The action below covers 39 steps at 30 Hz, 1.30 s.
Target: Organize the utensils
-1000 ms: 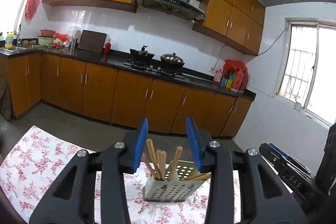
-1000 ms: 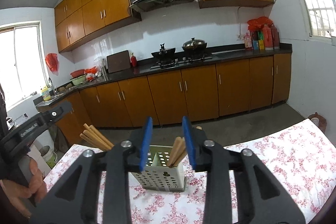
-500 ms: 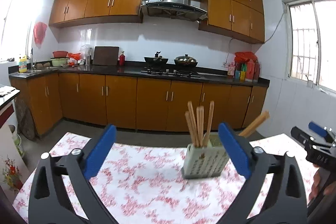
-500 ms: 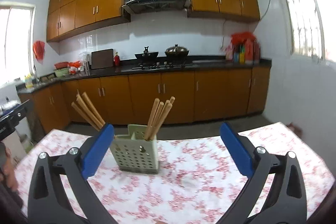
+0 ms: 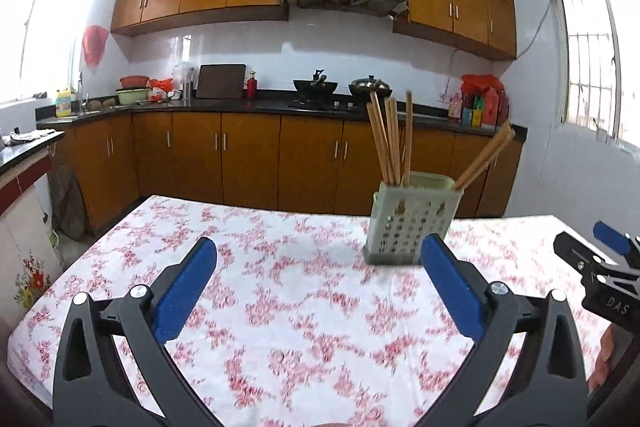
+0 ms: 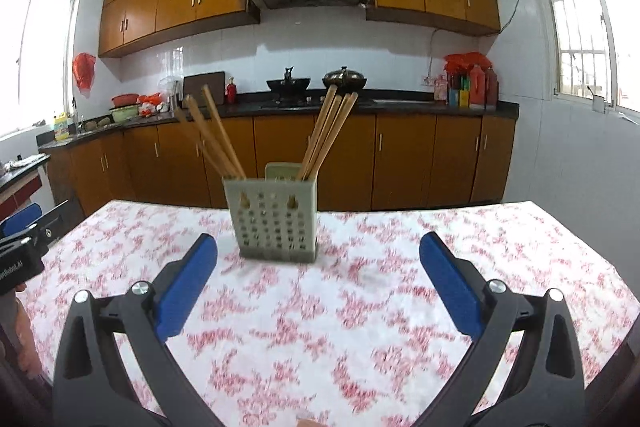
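While both tools hang low over the table, the left gripper (image 5: 318,261) has its blue pads spread wide with only tablecloth between them, and the right gripper (image 6: 318,259) stands just as wide and just as bare. Beneath them lies the table (image 6: 460,239), covered in a white cloth printed with red flowers. Farther out on that cloth stands a pale perforated utensil holder (image 6: 276,223), upright and apart from both grippers; in the left wrist view it sits just beyond the right-hand pad. Wooden chopsticks (image 6: 328,131) rise from its compartments in two leaning bunches, one tilted to each side. Behind the table runs a dark kitchen counter (image 6: 400,105) over brown cabinets, carrying a wok (image 6: 288,83) and a lidded pot (image 6: 345,78).
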Each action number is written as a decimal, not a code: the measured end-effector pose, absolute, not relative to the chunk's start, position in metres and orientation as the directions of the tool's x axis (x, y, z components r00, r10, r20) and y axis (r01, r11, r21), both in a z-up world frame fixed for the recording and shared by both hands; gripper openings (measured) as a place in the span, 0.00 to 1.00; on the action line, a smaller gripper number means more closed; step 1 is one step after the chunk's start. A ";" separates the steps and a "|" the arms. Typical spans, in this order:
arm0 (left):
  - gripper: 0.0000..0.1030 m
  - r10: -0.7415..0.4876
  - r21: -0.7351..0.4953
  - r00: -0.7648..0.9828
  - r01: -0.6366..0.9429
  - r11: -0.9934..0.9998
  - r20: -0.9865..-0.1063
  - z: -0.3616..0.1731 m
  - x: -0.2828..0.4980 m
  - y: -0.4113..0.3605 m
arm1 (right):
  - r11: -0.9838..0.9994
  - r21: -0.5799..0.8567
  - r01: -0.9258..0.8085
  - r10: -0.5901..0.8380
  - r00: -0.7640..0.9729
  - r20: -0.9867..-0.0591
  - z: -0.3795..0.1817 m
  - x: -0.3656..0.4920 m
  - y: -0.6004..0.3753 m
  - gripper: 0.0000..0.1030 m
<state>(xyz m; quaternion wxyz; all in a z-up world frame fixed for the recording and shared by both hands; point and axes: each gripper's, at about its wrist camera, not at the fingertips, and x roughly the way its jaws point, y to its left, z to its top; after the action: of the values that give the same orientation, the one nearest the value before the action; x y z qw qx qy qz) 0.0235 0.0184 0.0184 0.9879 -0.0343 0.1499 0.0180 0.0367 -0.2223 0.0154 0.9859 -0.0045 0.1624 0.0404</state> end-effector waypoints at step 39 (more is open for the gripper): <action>0.98 0.017 -0.046 0.940 -0.034 0.998 -0.340 -0.010 0.009 0.011 | 0.996 0.028 -0.090 0.094 0.922 -0.377 -0.019 0.027 -0.223 0.96</action>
<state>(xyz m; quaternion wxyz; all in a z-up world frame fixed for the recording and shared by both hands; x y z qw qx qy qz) 0.0088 0.0110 -0.0100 0.9846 -0.0255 0.1722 0.0130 0.0271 -0.2234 -0.0185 0.9802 0.0049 0.1924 0.0469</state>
